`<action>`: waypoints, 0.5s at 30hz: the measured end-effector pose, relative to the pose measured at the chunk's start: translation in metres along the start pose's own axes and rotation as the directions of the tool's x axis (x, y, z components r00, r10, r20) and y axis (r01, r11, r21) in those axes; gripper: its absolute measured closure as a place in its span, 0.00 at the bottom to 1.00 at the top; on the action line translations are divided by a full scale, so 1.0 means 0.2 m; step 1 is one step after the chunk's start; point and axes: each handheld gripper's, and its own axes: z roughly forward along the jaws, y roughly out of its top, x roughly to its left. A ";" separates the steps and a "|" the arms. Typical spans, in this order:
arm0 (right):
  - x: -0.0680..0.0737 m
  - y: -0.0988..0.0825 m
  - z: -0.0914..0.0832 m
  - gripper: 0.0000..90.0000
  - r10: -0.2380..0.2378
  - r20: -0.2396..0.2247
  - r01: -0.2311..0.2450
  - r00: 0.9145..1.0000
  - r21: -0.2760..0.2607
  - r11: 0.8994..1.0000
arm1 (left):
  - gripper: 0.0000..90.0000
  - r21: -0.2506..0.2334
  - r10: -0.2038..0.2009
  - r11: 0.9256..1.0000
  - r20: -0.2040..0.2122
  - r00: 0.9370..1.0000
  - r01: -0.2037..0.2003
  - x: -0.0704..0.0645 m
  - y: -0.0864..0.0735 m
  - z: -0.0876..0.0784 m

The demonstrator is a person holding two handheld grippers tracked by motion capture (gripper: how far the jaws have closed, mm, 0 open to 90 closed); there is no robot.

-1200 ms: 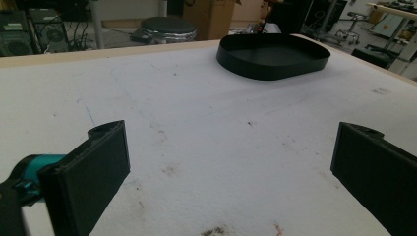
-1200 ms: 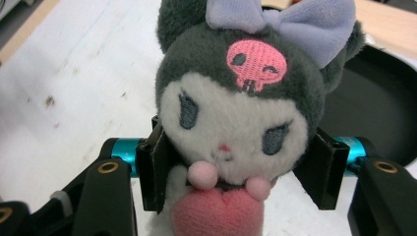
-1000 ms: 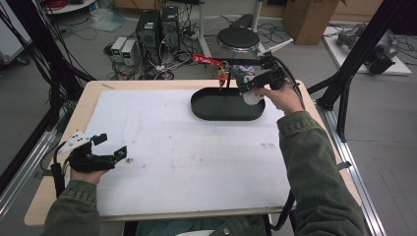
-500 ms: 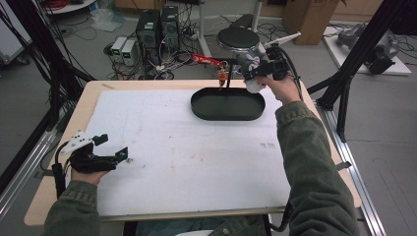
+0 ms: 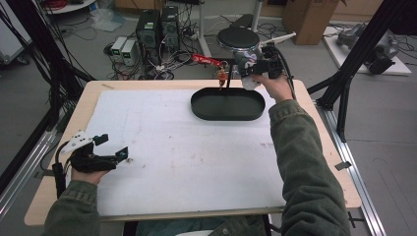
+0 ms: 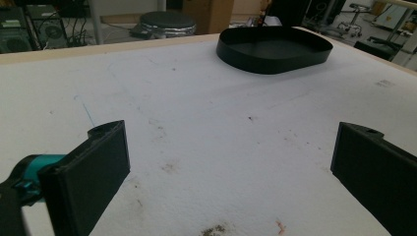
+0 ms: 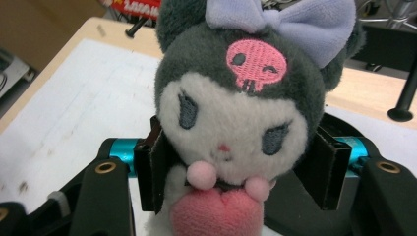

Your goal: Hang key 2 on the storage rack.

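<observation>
— Where's the grey-and-white plush doll (image 7: pixel 236 123) with the lilac bow?
— Clamped in the right claw (image 5: pixel 255 64), held above the far rim of the black oval tray (image 5: pixel 227 104) on the counter (image 5: pixel 196 162).
— Any writing?
— None readable; just a pink skull patch.
— The left claw (image 6: pixel 231 167)?
— Spread wide, gripping nothing.

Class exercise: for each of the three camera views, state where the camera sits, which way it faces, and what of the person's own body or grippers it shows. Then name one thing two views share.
High view: above the person's side, looking forward and down at the table; both sleeves, left gripper, right gripper.
Left gripper view: rides the left gripper, facing across the mat; jaws wide apart.
Right gripper view: rides the right gripper, facing the plush toy clamped between its jaws.
Shared: high and left gripper views show the black tray.
</observation>
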 end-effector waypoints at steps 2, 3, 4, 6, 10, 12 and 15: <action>0.00 0.01 0.00 0.42 -0.001 0.022 0.001 1.000 -0.019 1.000 | 0.02 0.002 0.001 1.000 0.000 1.000 -0.001 0.00 0.00 0.00; 0.00 0.01 0.00 0.42 -0.001 0.022 0.001 1.000 -0.019 1.000 | 0.02 0.002 0.001 1.000 0.000 1.000 -0.001 0.00 0.00 0.00; 0.00 0.01 0.01 0.42 0.000 0.029 0.001 1.000 -0.030 1.000 | 0.02 -0.002 0.000 1.000 0.001 1.000 0.000 0.00 0.00 0.00; -0.01 0.01 0.01 0.41 0.007 0.025 -0.006 1.000 -0.046 0.999 | 0.02 0.000 0.005 1.000 0.001 1.000 -0.005 0.00 0.00 0.00; -0.03 0.01 0.04 0.41 0.012 0.030 -0.011 0.999 -0.035 0.999 | 0.02 0.000 0.003 1.000 -0.001 1.000 -0.003 0.00 0.00 0.00; -0.05 0.01 0.06 0.41 0.012 0.037 -0.011 0.999 -0.038 0.999 | 0.02 -0.001 0.002 1.000 0.001 1.000 -0.002 0.00 0.00 0.00; -0.07 0.01 0.07 0.41 0.023 0.036 -0.022 0.999 -0.037 0.999 | 0.02 -0.001 0.004 1.000 0.002 1.000 -0.004 0.00 0.00 0.00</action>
